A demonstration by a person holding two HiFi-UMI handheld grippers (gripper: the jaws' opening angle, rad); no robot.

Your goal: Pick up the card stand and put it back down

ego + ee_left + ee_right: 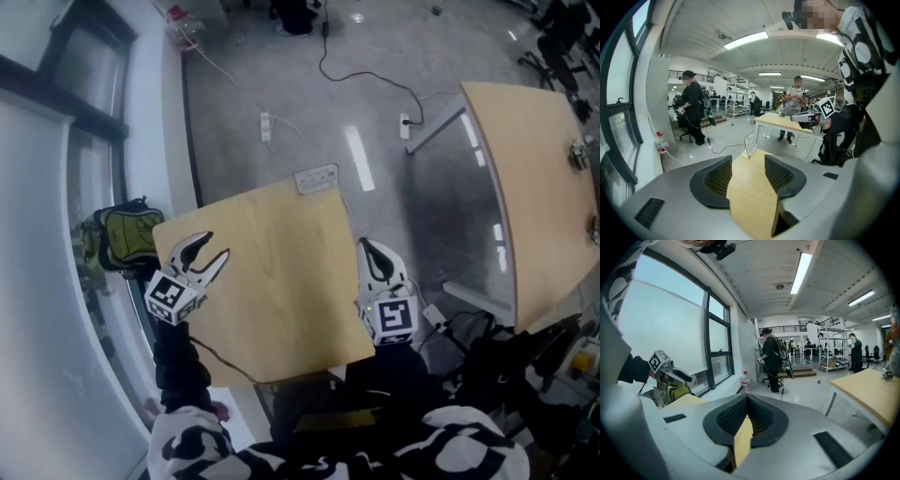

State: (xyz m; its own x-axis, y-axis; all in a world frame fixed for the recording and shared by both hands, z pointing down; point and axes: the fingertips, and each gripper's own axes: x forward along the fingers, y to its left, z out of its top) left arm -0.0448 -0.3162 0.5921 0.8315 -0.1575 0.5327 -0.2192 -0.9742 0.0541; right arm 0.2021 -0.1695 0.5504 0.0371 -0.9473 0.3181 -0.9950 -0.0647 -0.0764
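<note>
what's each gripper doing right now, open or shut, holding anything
left gripper: open, nothing between its jaws.
right gripper: closed, holding nothing.

A large open-plan lab or workshop hall is shown. A polished grey concrete floor (281, 103) is crossed by loose cables (324, 58) and a power strip (265, 126). Plain light-wood tables (534, 187) on metal legs are set well apart on it. Tall dark-framed windows (670, 329) are seen along one side. Long strip lights (745, 41) are fixed to a white ceiling (759, 268). Further back, metal shelving racks (832, 348) and a railed upper gallery (787, 328) are seen, and several people (693, 112) are standing about.
</note>
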